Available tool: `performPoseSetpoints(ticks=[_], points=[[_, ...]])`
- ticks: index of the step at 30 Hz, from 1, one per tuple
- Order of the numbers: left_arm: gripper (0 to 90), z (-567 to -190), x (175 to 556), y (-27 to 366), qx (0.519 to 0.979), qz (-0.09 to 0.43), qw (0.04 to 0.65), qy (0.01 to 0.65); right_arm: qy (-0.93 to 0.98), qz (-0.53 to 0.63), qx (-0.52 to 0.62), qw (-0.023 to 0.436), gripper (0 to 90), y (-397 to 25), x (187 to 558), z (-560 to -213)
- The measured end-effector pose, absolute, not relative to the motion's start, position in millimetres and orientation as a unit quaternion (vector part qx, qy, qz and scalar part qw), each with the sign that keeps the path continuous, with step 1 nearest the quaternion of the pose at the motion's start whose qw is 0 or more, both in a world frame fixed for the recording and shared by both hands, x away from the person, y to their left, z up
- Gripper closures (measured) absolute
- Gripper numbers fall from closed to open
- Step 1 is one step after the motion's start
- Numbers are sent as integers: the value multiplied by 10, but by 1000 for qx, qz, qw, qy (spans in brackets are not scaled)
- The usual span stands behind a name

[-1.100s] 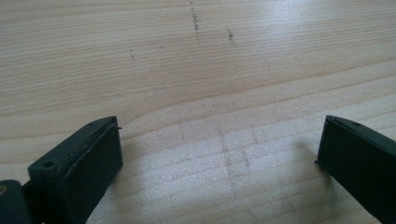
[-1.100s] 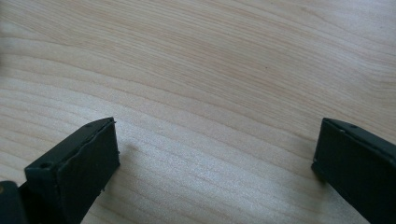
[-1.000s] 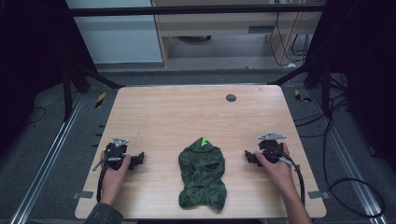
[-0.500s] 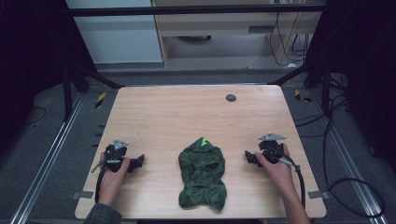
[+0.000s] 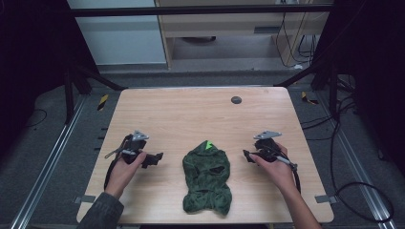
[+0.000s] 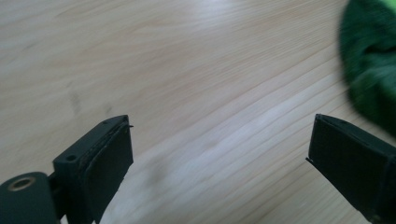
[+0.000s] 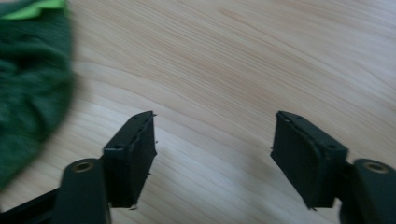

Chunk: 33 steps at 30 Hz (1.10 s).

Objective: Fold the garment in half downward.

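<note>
One dark green knitted garment [image 5: 207,181] lay on the one wooden table [image 5: 191,114], bearing a single bright green tag [image 5: 208,144] at its far end. Two handheld grippers were there, the left gripper [image 5: 154,159] and the right gripper [image 5: 248,155], one to each side of it. One small dark round disc [image 5: 236,99] sat near the table's far edge.

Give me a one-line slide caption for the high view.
Two open hand-held grippers, left and right, flank a crumpled green garment on a wooden table.
</note>
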State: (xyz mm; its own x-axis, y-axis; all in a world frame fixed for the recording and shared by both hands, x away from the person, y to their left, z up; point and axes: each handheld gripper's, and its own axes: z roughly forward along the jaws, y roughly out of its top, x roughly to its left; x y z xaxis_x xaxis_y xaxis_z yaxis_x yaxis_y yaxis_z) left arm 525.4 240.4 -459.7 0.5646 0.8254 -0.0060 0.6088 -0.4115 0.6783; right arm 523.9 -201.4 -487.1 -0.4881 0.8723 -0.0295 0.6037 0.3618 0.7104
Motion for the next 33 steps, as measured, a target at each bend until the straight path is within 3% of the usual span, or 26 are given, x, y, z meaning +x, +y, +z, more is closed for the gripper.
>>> performPoseSetpoints(ticks=[7,16,33], points=[[81,-4361,5396,2041,840,145,331,404,831,343,407,164,437,-1659,5296,-4598],[203,-4292,5494,1807,850,127,339,382,853,346,368,131,607,-1405,5420,-4391],[381,-4436,5570,1473,880,95,310,347,872,329,351,89,756,-1265,5548,-4511]])
